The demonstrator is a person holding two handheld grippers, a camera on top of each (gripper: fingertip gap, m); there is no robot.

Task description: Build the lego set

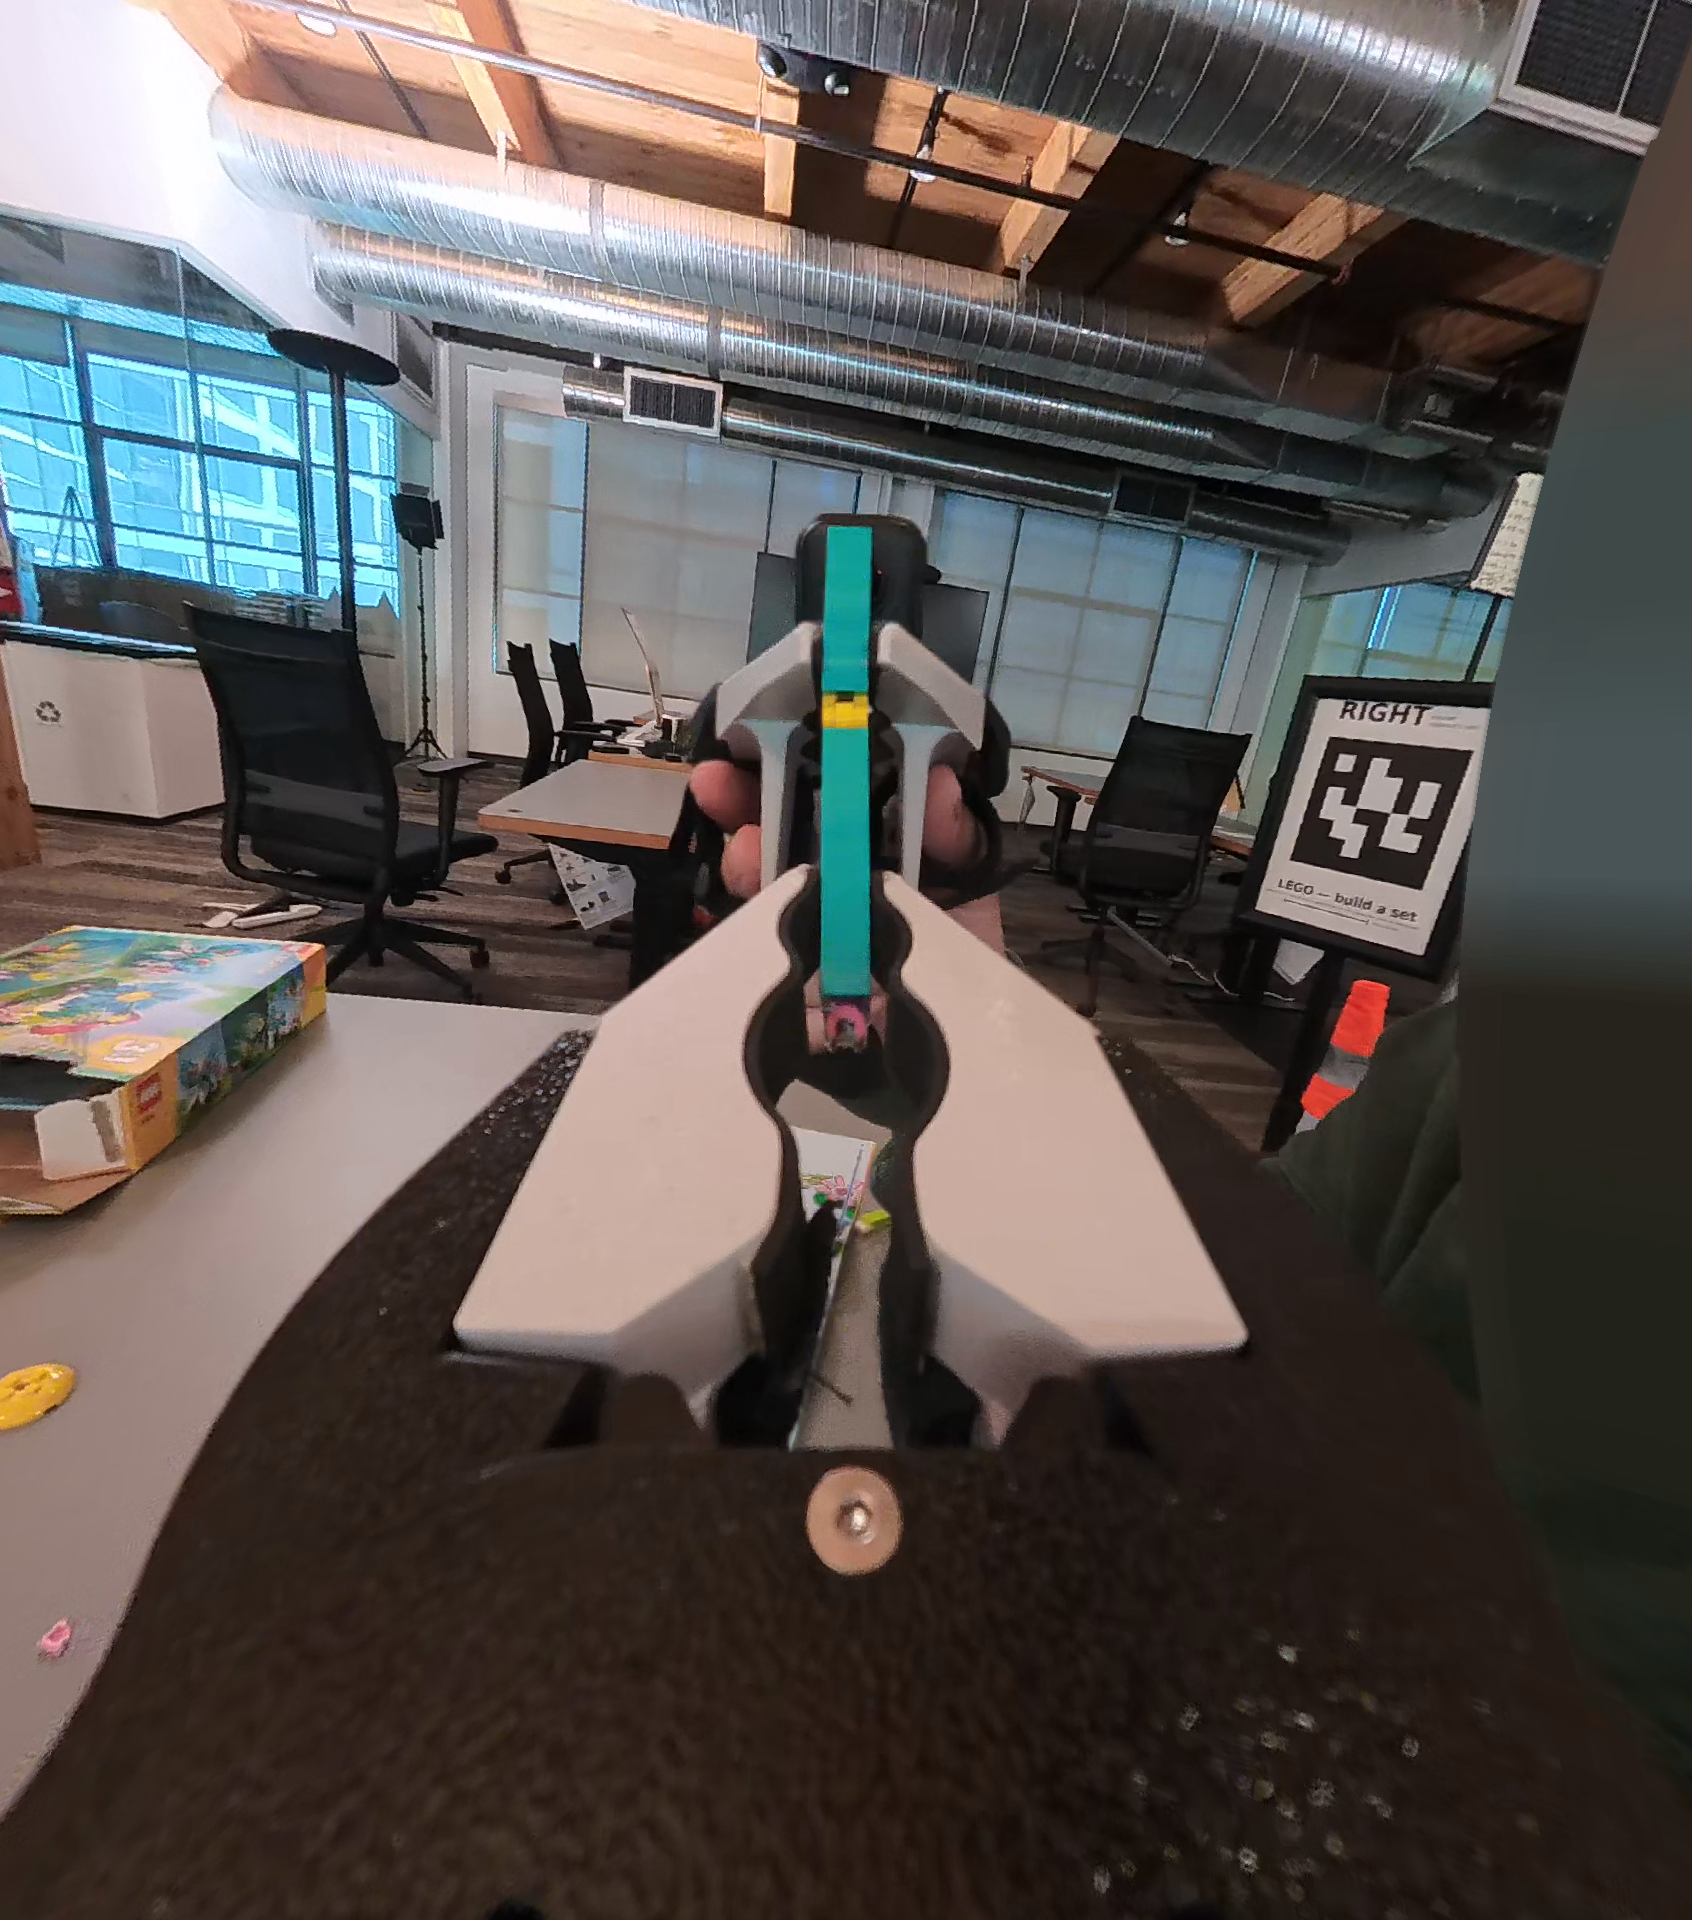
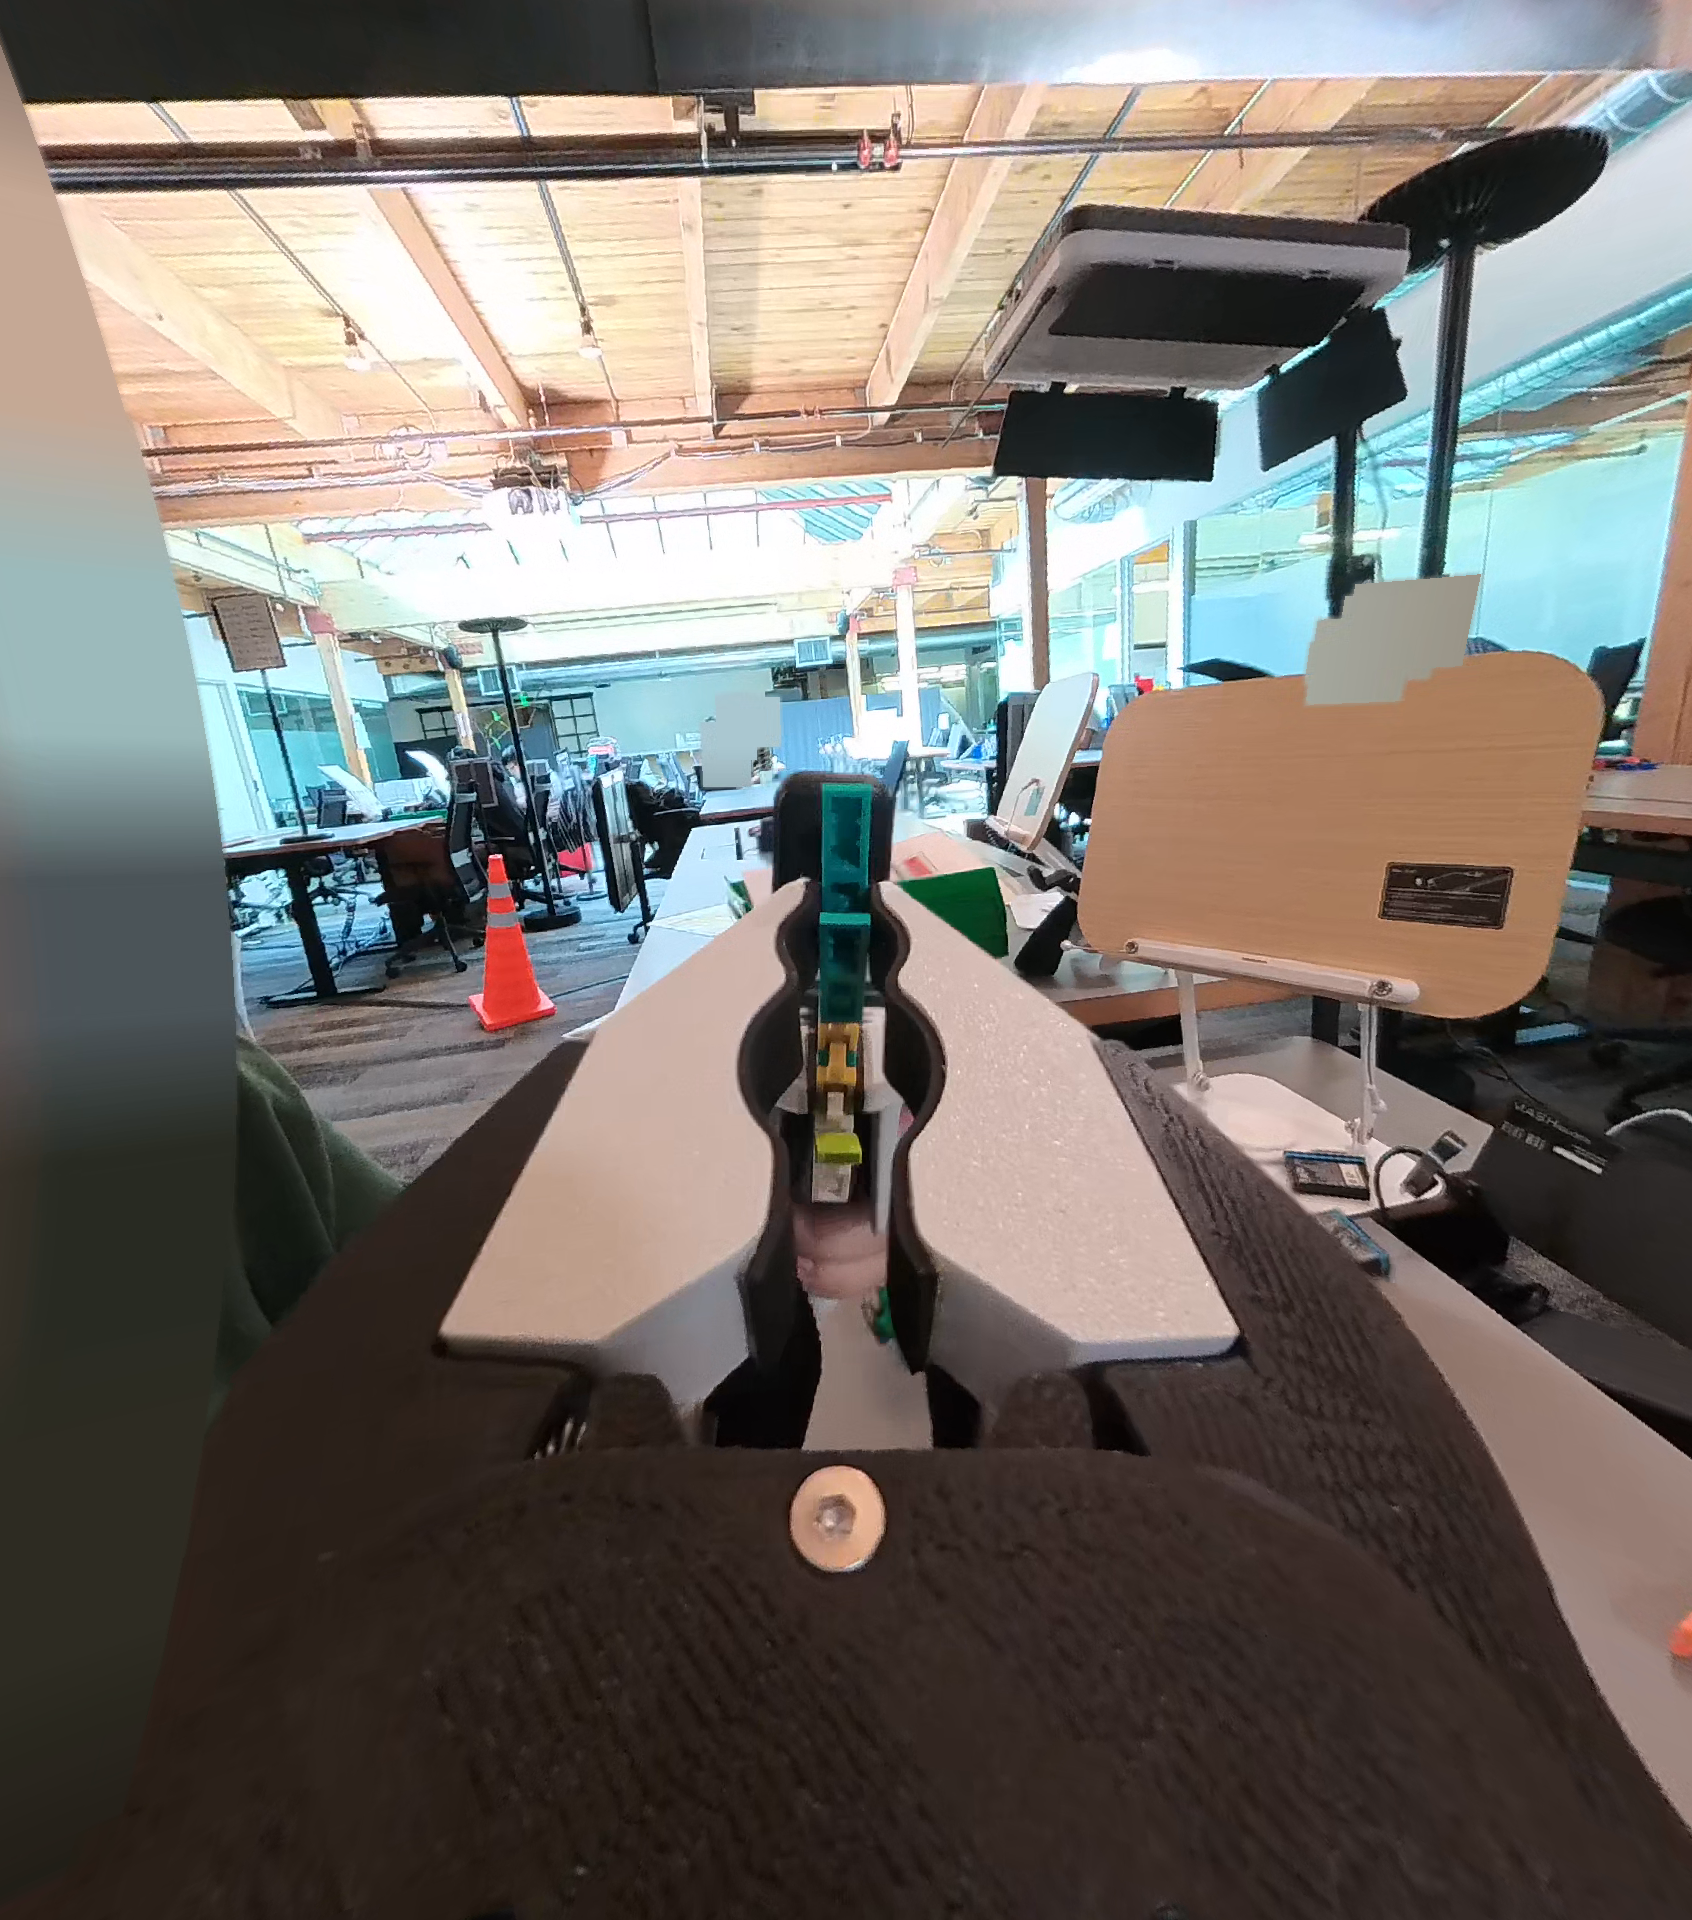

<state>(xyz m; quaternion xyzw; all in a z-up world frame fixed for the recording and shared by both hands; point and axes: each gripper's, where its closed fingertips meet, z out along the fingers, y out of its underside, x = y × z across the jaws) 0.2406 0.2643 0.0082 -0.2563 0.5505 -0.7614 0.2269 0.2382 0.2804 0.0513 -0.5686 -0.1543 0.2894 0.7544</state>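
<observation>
gripping one teal lego strip point(image 1: 844, 790), the left gripper point(image 1: 847, 914) is clamped shut on it above the table point(image 1: 385, 1122); one opened box point(image 1: 94, 1049), one yellow disc point(image 1: 22, 1395). right wrist view: right gripper point(image 2: 842, 914) clamps the same strip; one orange cone point(image 2: 507, 948).

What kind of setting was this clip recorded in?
Most likely an open-plan office or workshop loft: black desk chairs among desks, exposed silver ducts under a timber ceiling, and an orange traffic cone on the floor.
</observation>
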